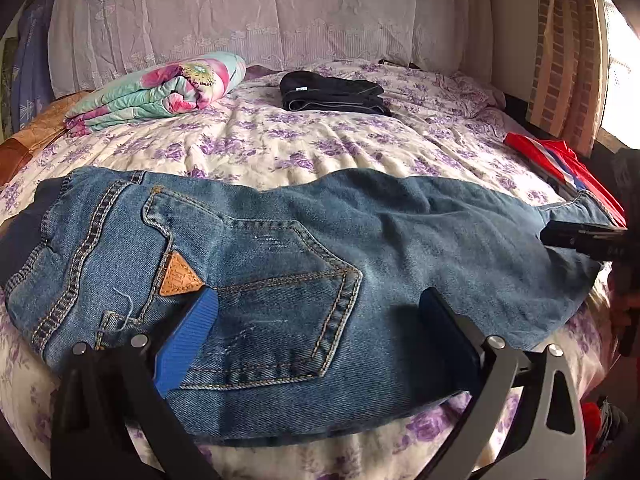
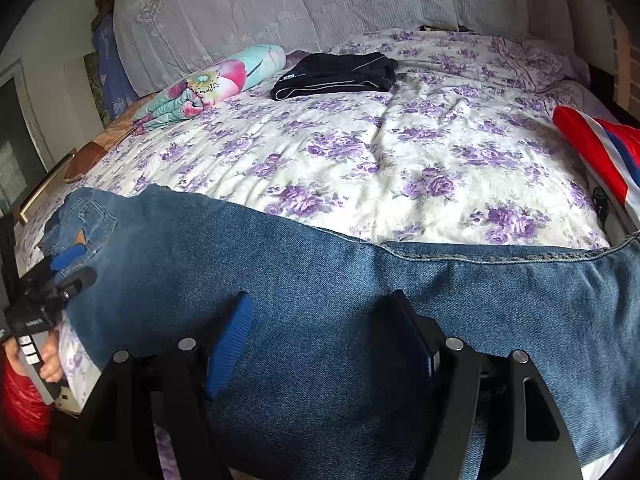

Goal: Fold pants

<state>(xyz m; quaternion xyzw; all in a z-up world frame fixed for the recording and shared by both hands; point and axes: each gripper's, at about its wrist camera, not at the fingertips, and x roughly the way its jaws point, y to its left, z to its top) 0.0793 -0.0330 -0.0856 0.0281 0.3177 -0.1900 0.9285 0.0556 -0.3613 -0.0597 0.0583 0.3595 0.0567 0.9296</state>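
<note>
Blue jeans (image 1: 288, 248) lie across the near edge of the bed, folded lengthwise, back pocket up, waist at the left. My left gripper (image 1: 320, 312) is open over the back pocket, its blue fingers (image 1: 192, 332) on either side of it. In the right wrist view the jeans' legs (image 2: 320, 272) spread across the foreground. My right gripper (image 2: 320, 316) is open just above the denim of the legs, holding nothing. The left gripper also shows in the right wrist view (image 2: 68, 264), and the right gripper at the left wrist view's right edge (image 1: 580, 236).
The bed has a purple-flowered cover (image 2: 360, 140). A folded flowery quilt (image 1: 160, 88) lies at the back left, a folded dark garment (image 1: 332, 92) at the back middle, and a red, white and blue item (image 2: 604, 156) at the right edge. Pale pillows (image 1: 260, 12) stand behind.
</note>
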